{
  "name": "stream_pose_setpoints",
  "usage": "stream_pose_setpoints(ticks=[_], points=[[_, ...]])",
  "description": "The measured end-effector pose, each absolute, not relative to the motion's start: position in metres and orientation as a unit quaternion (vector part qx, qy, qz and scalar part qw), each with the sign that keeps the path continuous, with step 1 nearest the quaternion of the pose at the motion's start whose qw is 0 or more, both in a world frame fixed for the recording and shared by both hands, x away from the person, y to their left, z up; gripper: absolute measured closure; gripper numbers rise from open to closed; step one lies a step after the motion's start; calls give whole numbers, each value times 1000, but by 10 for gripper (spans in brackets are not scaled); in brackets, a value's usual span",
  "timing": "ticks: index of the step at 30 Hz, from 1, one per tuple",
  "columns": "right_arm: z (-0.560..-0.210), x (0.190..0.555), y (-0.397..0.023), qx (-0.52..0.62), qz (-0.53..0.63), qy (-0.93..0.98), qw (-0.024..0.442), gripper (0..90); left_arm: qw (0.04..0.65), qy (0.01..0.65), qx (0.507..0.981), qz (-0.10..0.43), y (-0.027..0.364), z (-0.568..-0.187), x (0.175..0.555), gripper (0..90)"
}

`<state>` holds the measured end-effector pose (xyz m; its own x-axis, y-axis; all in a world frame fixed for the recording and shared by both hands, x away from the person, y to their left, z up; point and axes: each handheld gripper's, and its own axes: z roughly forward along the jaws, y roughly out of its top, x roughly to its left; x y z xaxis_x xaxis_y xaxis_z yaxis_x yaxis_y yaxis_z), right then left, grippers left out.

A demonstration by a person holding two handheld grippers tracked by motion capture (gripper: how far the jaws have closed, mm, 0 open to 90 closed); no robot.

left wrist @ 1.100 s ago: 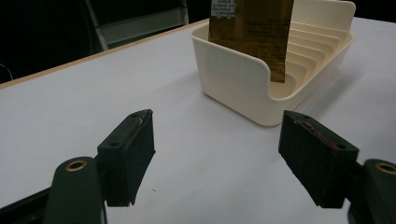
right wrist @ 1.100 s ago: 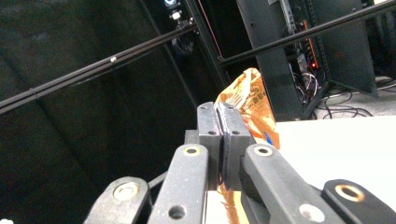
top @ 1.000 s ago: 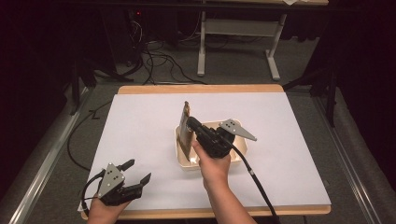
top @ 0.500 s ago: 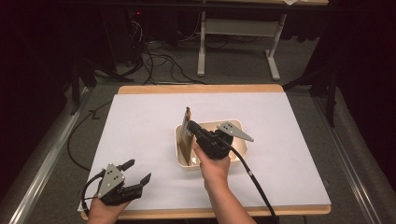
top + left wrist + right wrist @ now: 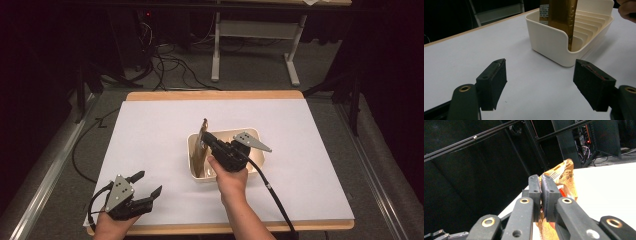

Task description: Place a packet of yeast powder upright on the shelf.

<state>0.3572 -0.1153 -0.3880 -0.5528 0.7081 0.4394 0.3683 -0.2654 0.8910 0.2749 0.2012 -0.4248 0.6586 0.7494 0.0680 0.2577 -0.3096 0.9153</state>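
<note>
Pinching the gold packet [image 5: 201, 148] with my right fingers [image 5: 206, 139] — just starting to ease apart — as it stands upright in the cream bin [image 5: 225, 176]. Left fingers [image 5: 146, 182] rest spread on the worktop [image 5: 150, 130], nothing between them.

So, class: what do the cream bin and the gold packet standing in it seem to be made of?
Cream bin: likely moulded plastic, matte, with smooth rounded corners and ribbed slots inside. Gold packet: probably metallised foil film, glossy, with a printed label and crinkles.
</note>
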Motion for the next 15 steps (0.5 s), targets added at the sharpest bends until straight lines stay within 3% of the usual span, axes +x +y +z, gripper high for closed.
stream_pose_setpoints(ticks=[15], points=[[-379, 354, -121, 453, 653, 592, 133, 750, 488, 328, 768, 252, 202, -424, 275, 272]])
